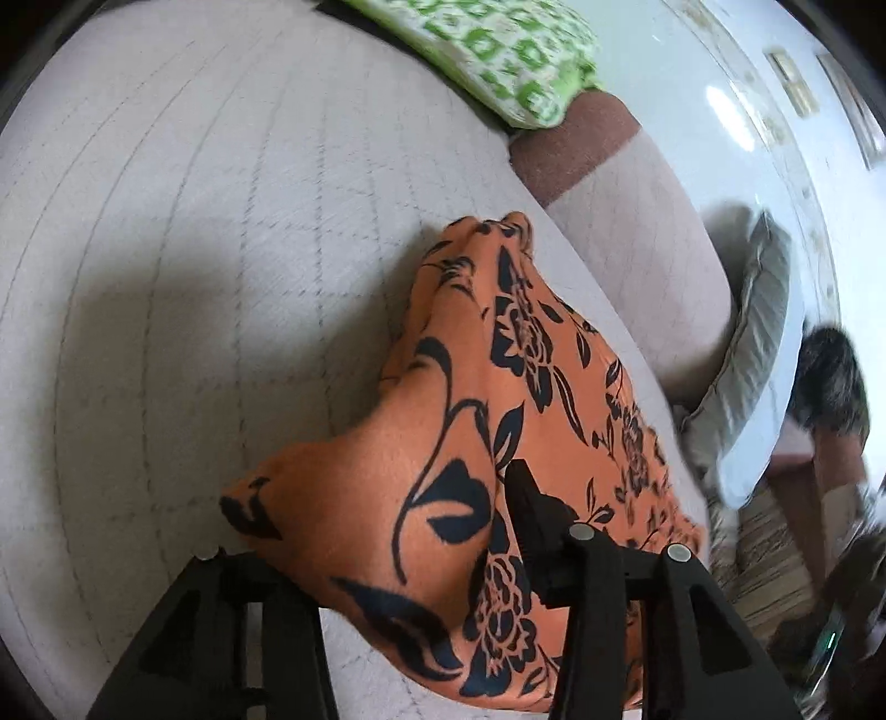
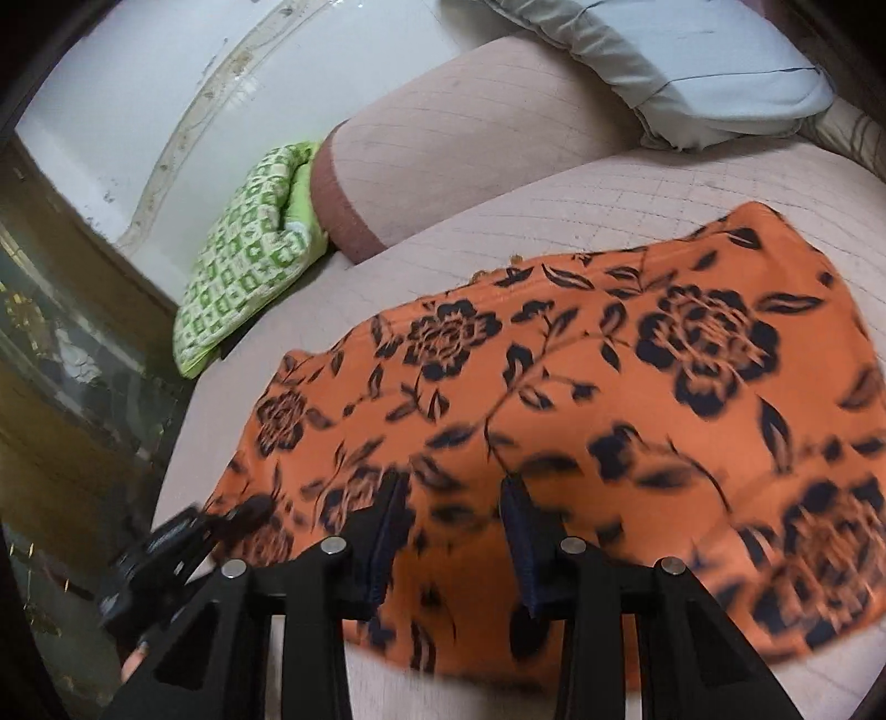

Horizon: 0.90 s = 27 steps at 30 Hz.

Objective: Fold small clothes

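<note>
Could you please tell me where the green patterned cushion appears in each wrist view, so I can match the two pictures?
Left wrist view: the green patterned cushion lies at the top edge, right of centre.
Right wrist view: it sits at mid-left, beyond the orange floral garment.
Shared landmark: the brown band on the beige bolster, directly beside the cushion in both views.

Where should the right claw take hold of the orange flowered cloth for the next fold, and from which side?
Probably the near hem of the orange flowered cloth, coming low from the camera's side. That edge lies free on the sofa, just below the right claw, whose jaws stand apart above the cloth. The far edge runs close to the backrest.
</note>
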Motion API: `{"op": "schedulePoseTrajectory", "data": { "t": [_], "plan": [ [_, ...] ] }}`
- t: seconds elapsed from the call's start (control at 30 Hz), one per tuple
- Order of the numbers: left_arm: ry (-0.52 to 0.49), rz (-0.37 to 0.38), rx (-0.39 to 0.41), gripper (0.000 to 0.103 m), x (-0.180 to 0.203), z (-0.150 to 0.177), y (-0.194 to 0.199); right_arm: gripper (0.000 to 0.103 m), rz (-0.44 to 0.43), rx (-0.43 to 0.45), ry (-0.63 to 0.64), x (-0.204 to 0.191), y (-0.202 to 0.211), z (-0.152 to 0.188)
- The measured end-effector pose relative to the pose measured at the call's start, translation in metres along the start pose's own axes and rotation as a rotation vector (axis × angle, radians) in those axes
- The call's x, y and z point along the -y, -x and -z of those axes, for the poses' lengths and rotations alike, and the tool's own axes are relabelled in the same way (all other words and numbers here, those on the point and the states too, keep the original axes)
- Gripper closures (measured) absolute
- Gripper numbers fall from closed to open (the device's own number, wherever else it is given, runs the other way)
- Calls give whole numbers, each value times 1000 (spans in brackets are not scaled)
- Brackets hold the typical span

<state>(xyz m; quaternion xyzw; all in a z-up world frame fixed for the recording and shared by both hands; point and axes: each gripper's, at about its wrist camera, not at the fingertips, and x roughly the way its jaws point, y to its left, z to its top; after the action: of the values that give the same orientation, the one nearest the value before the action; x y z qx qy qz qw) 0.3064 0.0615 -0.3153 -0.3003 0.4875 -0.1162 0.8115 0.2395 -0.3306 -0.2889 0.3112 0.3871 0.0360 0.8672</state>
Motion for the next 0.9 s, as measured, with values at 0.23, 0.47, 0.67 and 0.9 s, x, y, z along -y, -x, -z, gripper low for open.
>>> {"op": "schedulePoseTrajectory", "data": {
  "t": [0.23,0.47,0.67,0.9],
  "plan": [
    [-71,-21,-5,70,7,-7,-3,65,38,-20,-67,4,-42,-13],
    [-186,-130,8,64,22,0,-3,65,24,-49,-73,6,-47,-9],
    [-423,-315,118,69,58,22,8,64,74,-83,50,-15,-50,1],
    [-425,-319,117,69,57,19,9,64,27,-11,48,-20,-36,-2]
  ]
}}
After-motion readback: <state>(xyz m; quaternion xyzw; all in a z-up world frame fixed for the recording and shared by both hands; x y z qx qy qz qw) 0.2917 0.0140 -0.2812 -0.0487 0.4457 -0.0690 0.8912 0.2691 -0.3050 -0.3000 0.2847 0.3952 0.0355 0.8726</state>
